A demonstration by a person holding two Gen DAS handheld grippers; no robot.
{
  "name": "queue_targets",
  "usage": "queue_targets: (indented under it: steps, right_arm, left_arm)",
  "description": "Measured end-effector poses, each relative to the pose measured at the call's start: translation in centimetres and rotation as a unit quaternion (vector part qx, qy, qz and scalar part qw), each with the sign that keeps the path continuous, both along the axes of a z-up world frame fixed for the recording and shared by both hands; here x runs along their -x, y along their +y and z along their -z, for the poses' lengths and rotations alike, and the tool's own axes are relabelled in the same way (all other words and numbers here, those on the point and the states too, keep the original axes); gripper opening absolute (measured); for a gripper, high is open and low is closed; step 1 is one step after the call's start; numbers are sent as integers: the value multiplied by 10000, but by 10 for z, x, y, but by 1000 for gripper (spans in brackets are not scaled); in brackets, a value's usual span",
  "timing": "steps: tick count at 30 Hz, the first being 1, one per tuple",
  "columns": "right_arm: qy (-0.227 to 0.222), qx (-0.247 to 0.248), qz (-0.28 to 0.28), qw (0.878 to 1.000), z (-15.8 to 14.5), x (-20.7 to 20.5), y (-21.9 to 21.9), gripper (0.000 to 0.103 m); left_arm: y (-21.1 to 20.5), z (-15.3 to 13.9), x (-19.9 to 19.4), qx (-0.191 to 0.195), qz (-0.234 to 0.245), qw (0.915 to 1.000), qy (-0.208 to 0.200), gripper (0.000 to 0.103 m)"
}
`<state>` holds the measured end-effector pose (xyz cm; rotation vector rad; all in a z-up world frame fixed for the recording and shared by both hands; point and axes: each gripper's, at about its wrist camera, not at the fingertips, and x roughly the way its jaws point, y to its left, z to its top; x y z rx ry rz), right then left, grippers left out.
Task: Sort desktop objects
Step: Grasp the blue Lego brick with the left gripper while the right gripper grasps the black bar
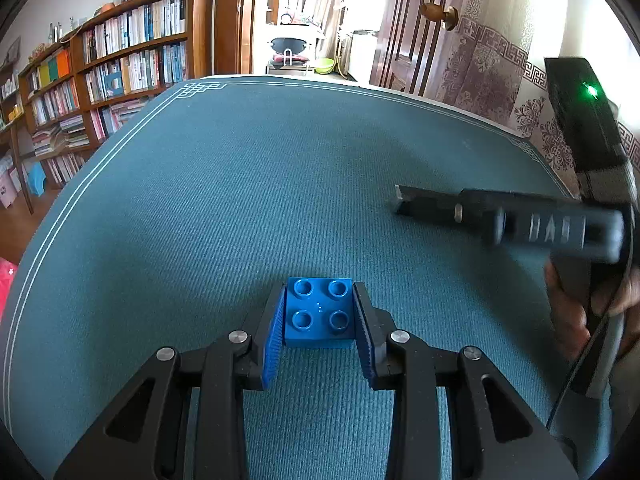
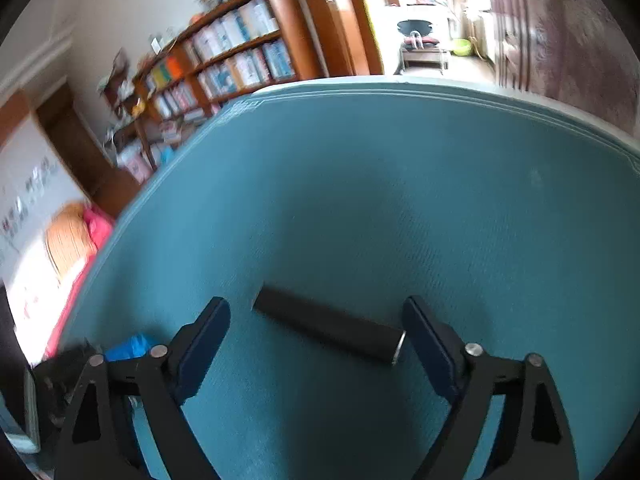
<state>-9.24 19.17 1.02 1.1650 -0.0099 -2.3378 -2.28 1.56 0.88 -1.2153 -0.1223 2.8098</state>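
Note:
A blue four-stud brick (image 1: 320,316) sits on the teal table mat (image 1: 240,200), and my left gripper (image 1: 320,288) is shut on it, with the blue pads pressing its two sides. In the right wrist view a black bar (image 2: 320,322) with a metal end lies slantwise on the mat between the fingers of my right gripper (image 2: 316,304). The jaws stand wide apart. The bar's metal end is close to the right finger (image 2: 432,344), while the left finger is clear of it. The same brick (image 2: 128,346) shows blurred at the lower left of that view.
The mat has a white line border (image 1: 100,160) near the table's edges. A person's hand (image 1: 568,320) holds the right gripper's body (image 1: 584,128) at the right of the left wrist view. Bookshelves (image 1: 120,60) stand beyond the table's left side and a patterned curtain (image 1: 500,72) hangs at the back right.

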Motion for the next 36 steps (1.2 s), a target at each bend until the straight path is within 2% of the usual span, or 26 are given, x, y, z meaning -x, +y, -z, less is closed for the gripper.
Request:
queue_targets:
  steps: [2,3,5,8,11,15,16,17,22,30,36]
  right_arm:
    - [120,-435,-197,9988,0,-13,-10,64]
    - [150,-545,-281,9980,0,-18,-13,61]
    - [163,-648,-458,9967,0,-25,-20,47]
    - [259,-946,-554,9936,2,-34,-33,36]
    - [465,-1212,-459,9905,3,-37,-44,36]
    - [577,-1176,-239,9911,4,-32,-52,36]
    - [572,-1147,-174,9916,5,-31,-48,33]
    - [580,-1137,-100,9918,5,-32,-48,24]
    - [491,-1073,64,9930,2,-40,-44,22]
    - [146,-465,710,9963,-3,-84,7,22]
    - [170,-29,1229,9923,-17,-131,56,22]
  left_arm:
    - [0,0,0,21,0,10000,0,35]
    - [1,0,0,35,1,10000,0,35]
    - [0,0,0,18,2,10000,0,35]
    - [0,0,1,26,1,10000,-2,35]
    - [1,0,1,28,2,10000,-3,35]
    - [0,0,1,31,1,10000,-4,35]
    - [0,0,1,31,0,10000,-3,35]
    - [1,0,1,30,0,10000,-3,35]
    - [1,0,1,55,-2,10000,-2,35]
    - [7,-2,-4,46,97,9999,41,35]
    - [15,-9,-10,-103,274,9995,87,35]
